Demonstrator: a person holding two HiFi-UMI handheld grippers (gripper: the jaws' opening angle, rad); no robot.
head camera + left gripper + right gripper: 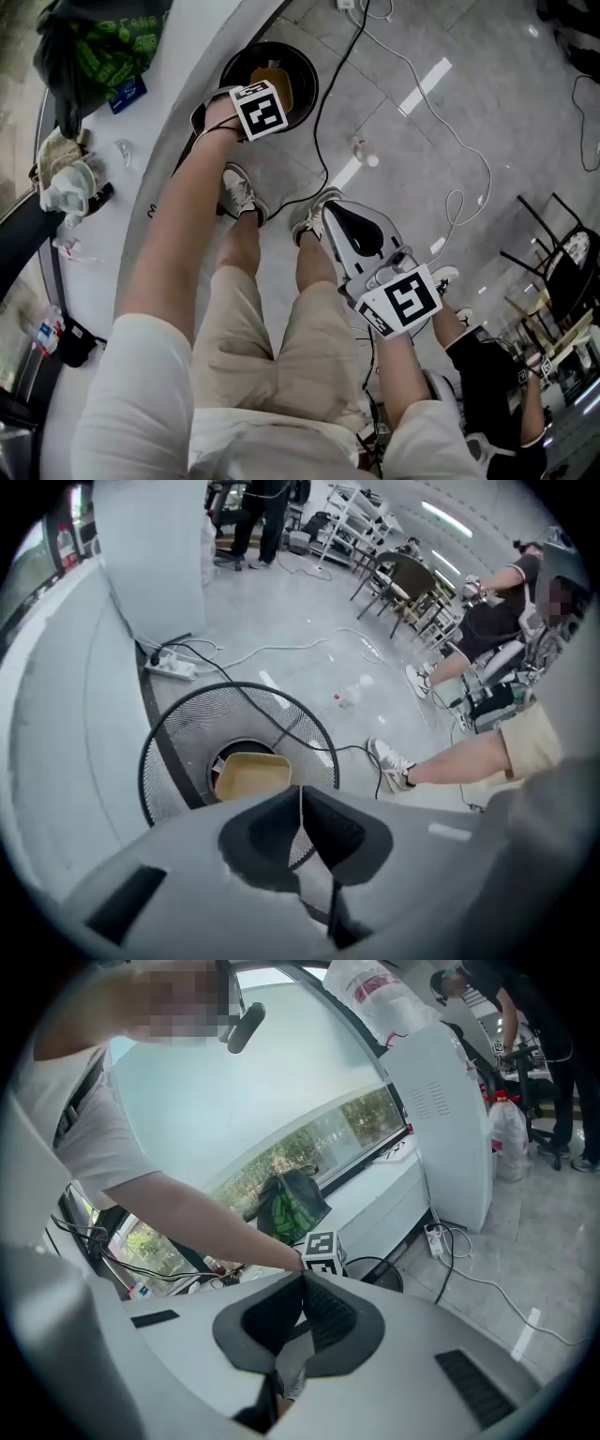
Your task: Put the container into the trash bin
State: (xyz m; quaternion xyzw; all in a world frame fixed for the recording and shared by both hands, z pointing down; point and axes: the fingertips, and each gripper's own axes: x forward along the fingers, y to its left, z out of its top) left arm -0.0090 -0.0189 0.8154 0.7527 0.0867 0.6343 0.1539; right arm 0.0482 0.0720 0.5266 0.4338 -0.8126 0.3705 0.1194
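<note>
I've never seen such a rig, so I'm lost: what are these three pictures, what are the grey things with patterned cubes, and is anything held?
A person holds a hand-worked claw in each hand; the patterned cubes belong to them. The head view looks steeply down from a camera on the person's head; the other two views come from cameras riding on the claws. The left claw is closing on nothing, over a wire mesh trash bin where a tan container already lies. The right claw is shut, empty. The white counter holds a green-printed bag.
</note>
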